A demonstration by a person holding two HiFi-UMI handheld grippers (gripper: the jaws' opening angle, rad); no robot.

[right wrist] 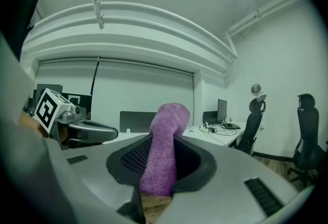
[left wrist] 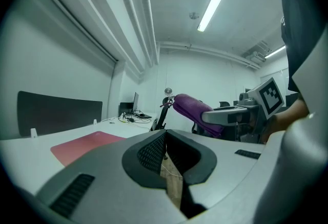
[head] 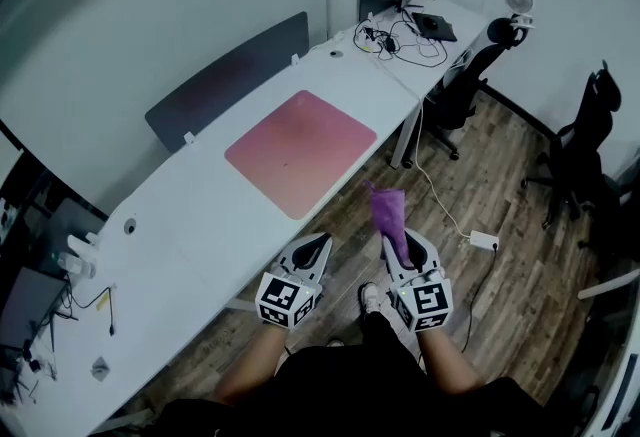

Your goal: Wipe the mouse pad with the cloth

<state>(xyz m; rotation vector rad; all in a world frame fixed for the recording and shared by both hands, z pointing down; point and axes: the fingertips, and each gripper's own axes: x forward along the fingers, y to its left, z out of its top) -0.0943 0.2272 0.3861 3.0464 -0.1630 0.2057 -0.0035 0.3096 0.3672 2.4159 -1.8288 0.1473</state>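
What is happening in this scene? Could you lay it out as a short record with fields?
Setting: office room, long white desk, wood floor
Mouse pad: pink mouse pad, flat on the desk, nothing on it
Cloth: purple cloth, sticking out from the right gripper's jaws, apart from the pad
Right gripper: shut on the cloth, held over the floor in front of the desk
Left gripper: jaws together, holding nothing, beside the right one
Stage: wiping not yet begun
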